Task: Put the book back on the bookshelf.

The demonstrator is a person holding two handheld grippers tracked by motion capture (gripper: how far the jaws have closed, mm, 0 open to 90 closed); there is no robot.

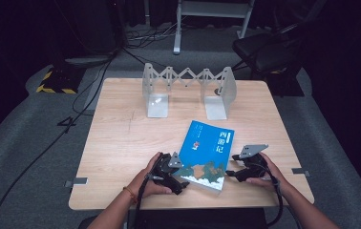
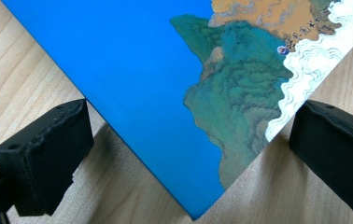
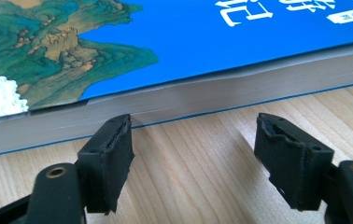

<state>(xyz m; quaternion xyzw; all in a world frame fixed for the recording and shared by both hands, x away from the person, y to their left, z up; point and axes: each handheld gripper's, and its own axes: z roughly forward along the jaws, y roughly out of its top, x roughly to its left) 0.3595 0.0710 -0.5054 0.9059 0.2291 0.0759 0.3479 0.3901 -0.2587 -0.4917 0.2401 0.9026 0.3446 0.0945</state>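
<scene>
A thick paperback book with a bright blue cover [image 1: 206, 153], white lettering and a painted green-and-tan landscape along its lower edge, lies flat on my pale wooden worktop [image 1: 121, 138], near the front edge and turned slightly askew. My left tool [image 1: 173, 175] sits at the book's near left corner; in the left gripper view its two black jaws stand spread wide, one on each side of that corner, with the blue cover poking between them — neither pad presses on it. My right tool [image 1: 232, 172] is just beside the book's right-hand edge. In the right gripper view its jaws are spread too, low over the wood and facing the grey page block — the left pad [image 3: 114, 154] nearly meets the pages, though I cannot tell whether it touches. Well behind the book, at the far side of the worktop, stands a grey metal expanding book rack [image 1: 188, 90].
</scene>
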